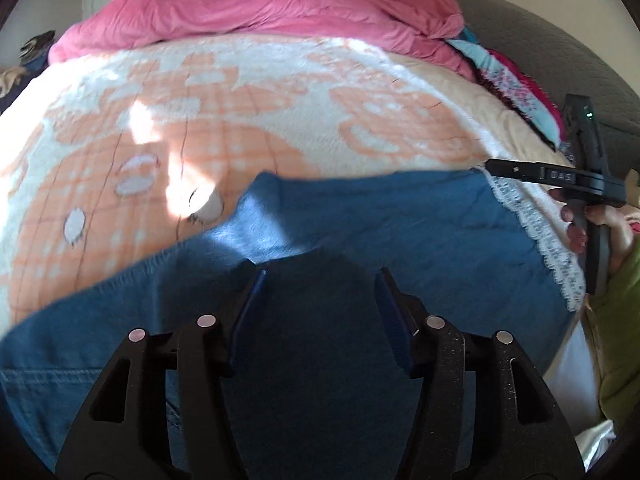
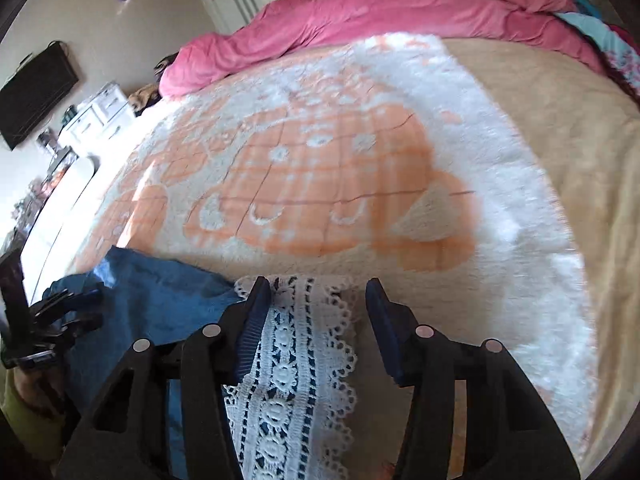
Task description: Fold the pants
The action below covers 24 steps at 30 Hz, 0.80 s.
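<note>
Blue denim pants (image 1: 360, 220) with a white lace hem (image 1: 536, 232) lie spread across the near part of the bed. My left gripper (image 1: 320, 284) is open, its jaws wide apart just above the denim. My right gripper (image 2: 316, 292) is open over the lace hem (image 2: 296, 360), which runs between its fingers. The right gripper also shows in the left wrist view (image 1: 492, 166) at the pants' right edge. The left gripper shows in the right wrist view (image 2: 84, 308) over the blue denim (image 2: 160, 292).
The bed carries a fluffy orange-and-white blanket (image 1: 220, 120). A pink duvet (image 1: 260, 12) is bunched along the far side. Colourful clothes (image 1: 516, 80) lie at the far right. A white dresser (image 2: 104, 116) and a wall TV (image 2: 36, 92) stand left of the bed.
</note>
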Each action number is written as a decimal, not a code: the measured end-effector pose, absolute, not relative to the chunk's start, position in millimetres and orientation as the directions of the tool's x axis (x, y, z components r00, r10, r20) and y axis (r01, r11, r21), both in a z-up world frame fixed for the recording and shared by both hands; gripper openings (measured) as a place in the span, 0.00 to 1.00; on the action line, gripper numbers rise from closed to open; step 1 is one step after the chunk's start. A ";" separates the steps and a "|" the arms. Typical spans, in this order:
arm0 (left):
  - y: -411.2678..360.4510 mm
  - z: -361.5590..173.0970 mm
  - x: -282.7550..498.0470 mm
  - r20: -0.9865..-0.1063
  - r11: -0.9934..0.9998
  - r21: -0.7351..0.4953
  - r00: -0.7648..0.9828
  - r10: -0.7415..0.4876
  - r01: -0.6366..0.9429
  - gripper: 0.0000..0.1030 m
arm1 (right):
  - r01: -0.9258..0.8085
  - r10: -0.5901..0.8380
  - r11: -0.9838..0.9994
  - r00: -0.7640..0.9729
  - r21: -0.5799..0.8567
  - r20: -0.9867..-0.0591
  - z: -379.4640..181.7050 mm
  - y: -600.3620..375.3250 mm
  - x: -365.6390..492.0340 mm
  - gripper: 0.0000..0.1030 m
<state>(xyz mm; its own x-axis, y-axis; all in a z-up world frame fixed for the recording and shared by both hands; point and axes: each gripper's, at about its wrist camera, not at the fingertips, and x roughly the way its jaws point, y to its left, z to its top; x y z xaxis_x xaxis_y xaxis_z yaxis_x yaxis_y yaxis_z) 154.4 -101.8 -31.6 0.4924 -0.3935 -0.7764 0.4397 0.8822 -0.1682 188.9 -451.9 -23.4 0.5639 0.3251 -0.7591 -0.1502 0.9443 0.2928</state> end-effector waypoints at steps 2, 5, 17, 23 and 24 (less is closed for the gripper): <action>-100.7 -34.7 153.5 -0.778 0.887 -0.166 0.496 -0.386 0.430 0.47 | -0.182 0.309 0.951 0.545 0.250 -0.779 -30.3 -440.9 188.4 0.43; -100.8 -34.8 153.5 -0.776 0.887 -0.158 0.501 -0.383 0.434 0.49 | -0.186 0.293 0.956 0.584 0.227 -0.757 -24.0 -436.9 175.0 0.19; -96.6 -39.0 152.1 -0.752 0.892 -0.171 0.529 -0.392 0.419 0.50 | -0.095 0.120 0.992 0.631 0.078 -0.767 -31.1 -439.9 184.8 0.33; -90.3 -28.7 137.4 -0.732 0.896 -0.152 0.561 -0.386 0.418 0.72 | -0.009 0.034 0.999 0.704 0.040 -0.709 3.5 -454.5 145.4 0.47; -87.6 -25.6 133.6 -0.727 0.899 -0.143 0.573 -0.379 0.414 0.76 | 0.000 0.027 0.999 0.729 0.039 -0.684 13.1 -457.4 130.8 0.47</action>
<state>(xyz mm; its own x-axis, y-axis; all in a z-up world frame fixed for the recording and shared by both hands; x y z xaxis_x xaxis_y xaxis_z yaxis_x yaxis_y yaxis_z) 133.6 -87.6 -25.6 0.5727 -0.3793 -0.7267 0.4144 0.8989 -0.1425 130.8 -457.4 13.2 0.7292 0.0267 -0.6838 -0.0002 0.9992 0.0388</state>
